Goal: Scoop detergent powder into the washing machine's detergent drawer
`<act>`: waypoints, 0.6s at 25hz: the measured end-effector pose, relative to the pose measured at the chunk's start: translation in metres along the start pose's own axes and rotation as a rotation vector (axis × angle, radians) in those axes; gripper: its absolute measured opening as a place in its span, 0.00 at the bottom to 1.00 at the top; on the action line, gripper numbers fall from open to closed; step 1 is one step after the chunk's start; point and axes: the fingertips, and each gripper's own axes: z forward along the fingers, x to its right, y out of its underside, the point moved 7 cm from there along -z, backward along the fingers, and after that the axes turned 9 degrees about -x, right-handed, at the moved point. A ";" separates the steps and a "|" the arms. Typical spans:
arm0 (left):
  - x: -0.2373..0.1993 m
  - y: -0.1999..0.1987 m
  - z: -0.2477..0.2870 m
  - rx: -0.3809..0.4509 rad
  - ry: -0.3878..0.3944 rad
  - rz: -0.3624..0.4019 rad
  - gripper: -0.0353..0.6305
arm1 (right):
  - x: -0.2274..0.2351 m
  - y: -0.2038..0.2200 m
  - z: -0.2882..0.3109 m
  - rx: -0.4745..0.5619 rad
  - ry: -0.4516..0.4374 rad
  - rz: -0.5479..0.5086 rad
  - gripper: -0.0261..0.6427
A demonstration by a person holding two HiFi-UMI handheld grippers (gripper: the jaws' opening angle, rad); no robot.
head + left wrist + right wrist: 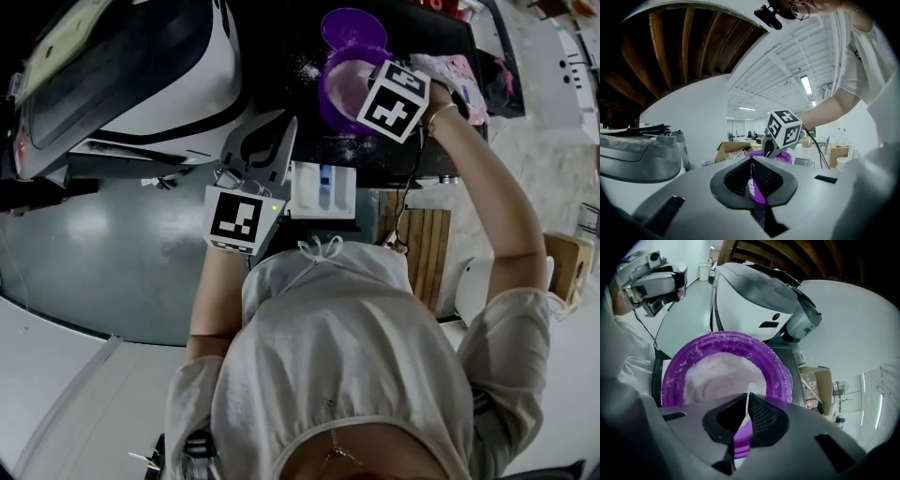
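A purple tub [339,86] of white detergent powder [723,376] stands on the black machine top. My right gripper [364,94] is shut on the tub's near rim [746,414]. A round purple lid [352,26] lies just behind the tub. The white detergent drawer [322,190], with a blue insert, is pulled out below the black top. My left gripper [270,142] hovers left of the drawer. It is shut on a thin purple piece [757,193] that looks like a scoop handle; the scoop's bowl is hidden. The left gripper view shows the right gripper's marker cube [784,127] ahead.
A white machine with a dark lid [122,66] fills the upper left. Spilled powder [352,145] dots the black top near the tub. A pink cloth [461,80] lies to the right. A wooden slatted piece [427,248] and a cardboard box [567,262] stand on the floor.
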 end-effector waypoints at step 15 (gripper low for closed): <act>0.003 0.007 -0.014 -0.048 -0.022 -0.042 0.09 | -0.013 -0.007 0.010 -0.057 -0.161 -0.084 0.06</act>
